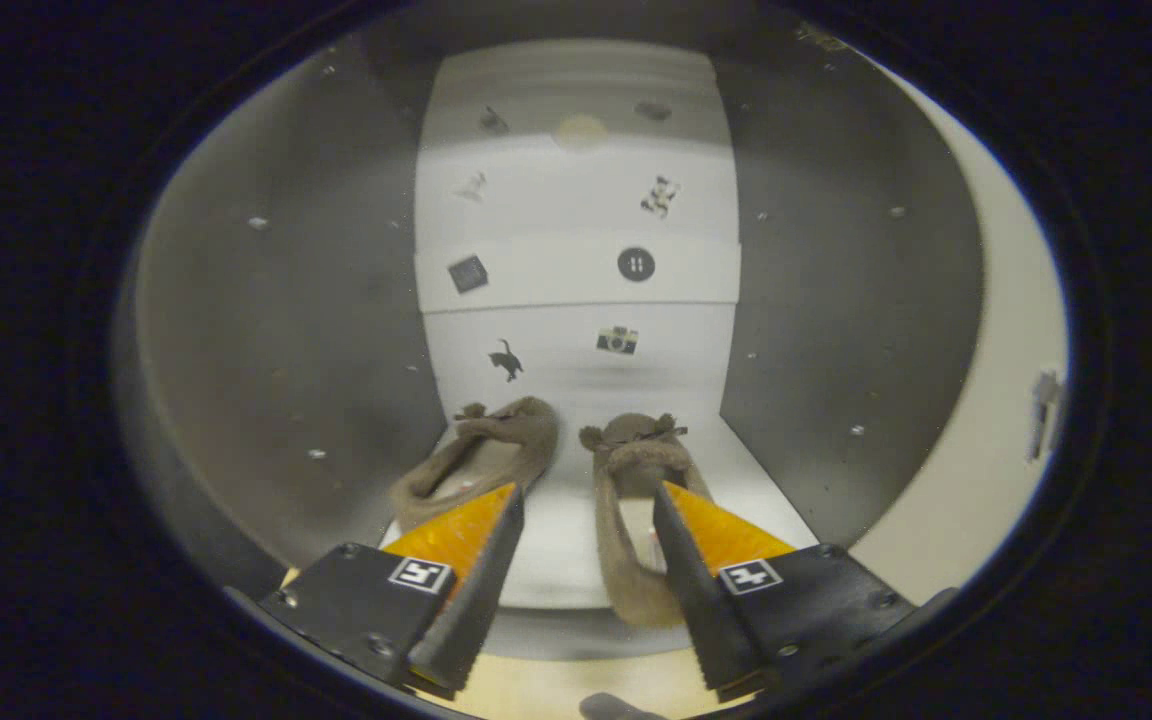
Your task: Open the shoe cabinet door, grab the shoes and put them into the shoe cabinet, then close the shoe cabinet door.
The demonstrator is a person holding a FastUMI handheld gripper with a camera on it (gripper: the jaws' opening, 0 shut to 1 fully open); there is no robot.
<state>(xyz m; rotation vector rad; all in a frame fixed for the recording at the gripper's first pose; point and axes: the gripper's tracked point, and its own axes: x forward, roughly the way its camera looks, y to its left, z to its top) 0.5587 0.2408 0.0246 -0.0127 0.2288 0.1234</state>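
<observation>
Two grey-brown fuzzy slippers lie side by side on the white bottom shelf (556, 540) inside the open shoe cabinet (266, 330), toes pointing toward its back. You see the left slipper (481, 455) angled a little, its heel beside the left fingertip of your gripper (586, 510); the right slipper (636, 490) runs lengthwise, its heel reaching back toward you along the inner edge of the right finger. Each toe carries a small bow or pompom. Whether the right finger touches that slipper cannot be told from this view.

Your gripper's fingers stand spread apart with nothing clamped between them; the bare shelf shows in the gap, and both fingertips reach just inside the cabinet mouth.

Grey side walls with small pale fittings flank the compartment. Beyond the slippers, the white back panel (576, 260) bears several small dark stickers, among them a cat silhouette (506, 359), a camera (617, 340) and a round button shape (636, 264).

At your right, the pale cabinet door (996, 420) stands swung open, with a small metal fitting (1044, 412) on it.
</observation>
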